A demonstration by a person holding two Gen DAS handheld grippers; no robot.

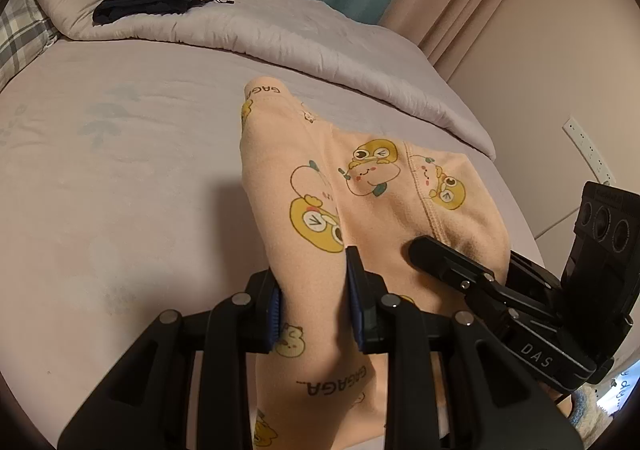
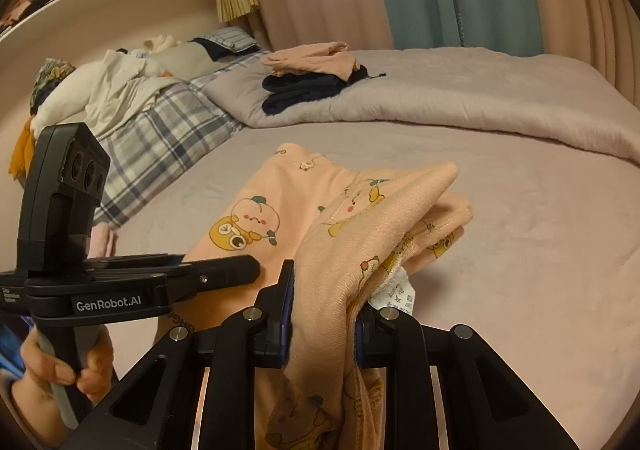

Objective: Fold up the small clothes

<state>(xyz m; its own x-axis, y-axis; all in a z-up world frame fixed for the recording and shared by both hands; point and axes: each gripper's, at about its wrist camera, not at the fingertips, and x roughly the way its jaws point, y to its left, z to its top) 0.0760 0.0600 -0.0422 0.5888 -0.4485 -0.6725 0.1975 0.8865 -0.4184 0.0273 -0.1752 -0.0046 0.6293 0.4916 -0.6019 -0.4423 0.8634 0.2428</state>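
A peach child's garment [image 1: 360, 209] printed with yellow cartoon animals is gathered up off the bed; its far end rests on the grey sheet [image 1: 140, 189]. My left gripper [image 1: 314, 290] is shut on a bunched fold of it between the blue pads. The right gripper [image 1: 424, 250] bites the same cloth just to the right. In the right wrist view the right gripper [image 2: 324, 310] is shut on a thick fold of the garment [image 2: 280, 209], with a white care label [image 2: 396, 294] poking out. The left gripper [image 2: 240, 270] grips the cloth's left side, held by a hand [image 2: 60, 366].
A folded stack of peach and navy clothes [image 2: 316, 73] sits on the rolled grey quilt [image 2: 460, 97] at the back. A plaid pillow [image 2: 160, 129] and loose white clothes [image 2: 120, 89] lie at the left. Curtains hang behind the bed. The sheet [image 2: 520, 250] stretches right.
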